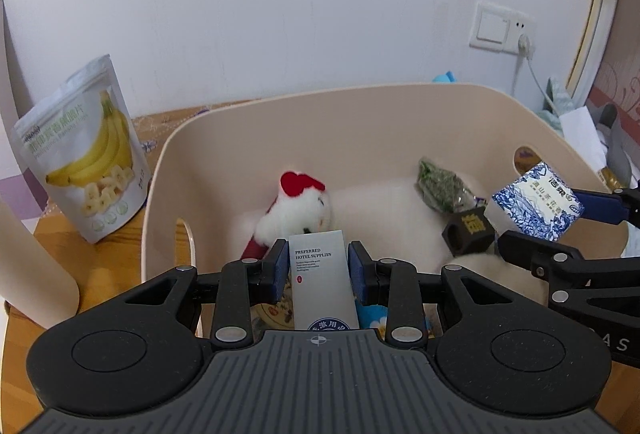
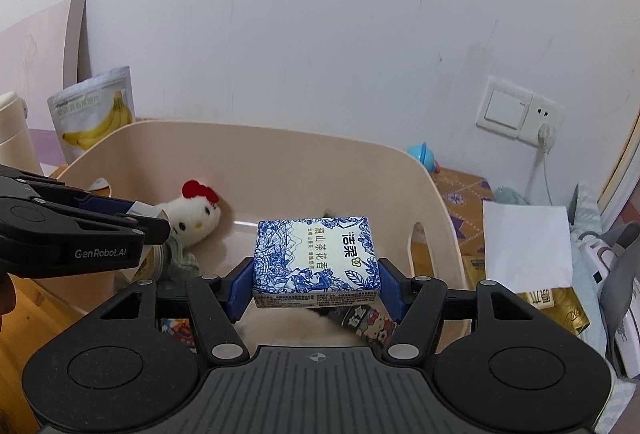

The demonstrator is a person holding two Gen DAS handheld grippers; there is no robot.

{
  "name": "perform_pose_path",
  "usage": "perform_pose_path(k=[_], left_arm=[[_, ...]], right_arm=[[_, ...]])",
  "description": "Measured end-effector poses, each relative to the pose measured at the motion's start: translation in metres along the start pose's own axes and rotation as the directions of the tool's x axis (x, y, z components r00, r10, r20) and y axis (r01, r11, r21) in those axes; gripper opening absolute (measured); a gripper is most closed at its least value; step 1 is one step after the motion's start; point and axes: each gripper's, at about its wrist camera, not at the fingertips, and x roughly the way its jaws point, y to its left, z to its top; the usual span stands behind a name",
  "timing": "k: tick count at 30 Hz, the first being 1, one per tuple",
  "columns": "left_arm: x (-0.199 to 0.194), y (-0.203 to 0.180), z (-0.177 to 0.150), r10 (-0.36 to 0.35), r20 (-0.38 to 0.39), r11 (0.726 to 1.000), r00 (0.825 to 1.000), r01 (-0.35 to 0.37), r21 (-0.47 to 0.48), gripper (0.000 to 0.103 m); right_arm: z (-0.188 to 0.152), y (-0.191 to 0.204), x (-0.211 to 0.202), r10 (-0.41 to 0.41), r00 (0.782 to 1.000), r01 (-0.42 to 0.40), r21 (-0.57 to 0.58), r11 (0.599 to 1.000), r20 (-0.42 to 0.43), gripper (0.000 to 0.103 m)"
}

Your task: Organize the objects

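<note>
The slim grey box (image 1: pixel 322 274) read "PREFERRED HOTEL SUPPLIES". The blue-and-white tissue pack (image 2: pixel 316 261) carried "洁柔" and "滇山茶花香". The left gripper (image 2: pixel 154 222) was marked "GenRobot.AI" on its body. The lettering on the banana chips pouch (image 1: pixel 82 150) was too blurred to read.

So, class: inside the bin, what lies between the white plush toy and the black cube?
In the left wrist view, only bare bin floor separates the plush toy from the black cube.

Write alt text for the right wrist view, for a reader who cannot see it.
The right gripper holds a blue-and-white tissue pack over a beige bin with a white plush toy inside. The left gripper reaches in from the left, gripping a grey box; a banana chip bag stands behind the bin.
</note>
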Motion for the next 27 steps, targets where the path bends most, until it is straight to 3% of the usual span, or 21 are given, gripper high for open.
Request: perform_pose_path(k=[4,6,9,11,16,27], left_arm=[[-0.003,-0.001,-0.001,0.022,0.012,1.000,1.000,-0.022,0.005,0.038],[-0.007,-0.003,0.000,0.025,0.020,1.000,0.999,-0.025,0.008,0.054],[-0.014,-0.006,-0.001,0.010,0.040,1.000,0.999,-0.011,0.011,0.068],[-0.021,-0.008,-0.002,0.027,0.065,1.000,0.997,-0.028,0.012,0.077],[-0.037,-0.007,-0.003,0.017,0.096,1.000,0.995,-0.017,-0.009,0.081],[-0.072,-0.003,-0.013,0.033,0.126,0.998,0.991,-0.027,-0.053,0.086]], right_arm=[[-0.002,-0.002,0.001,0.004,1.000,-0.003,0.010,1.000,-0.017,0.069],[-0.003,-0.002,0.002,0.007,1.000,-0.007,0.013,1.000,-0.021,0.069],[-0.004,-0.003,-0.001,0.006,1.000,-0.006,0.016,1.000,-0.017,0.073],[-0.004,-0.005,-0.005,0.009,1.000,-0.009,0.032,0.999,-0.004,0.084],[-0.003,-0.011,-0.017,0.016,1.000,-0.018,0.081,0.997,0.026,0.103],[-0.011,-0.025,-0.040,-0.001,0.999,-0.006,0.159,0.987,0.044,0.103]])
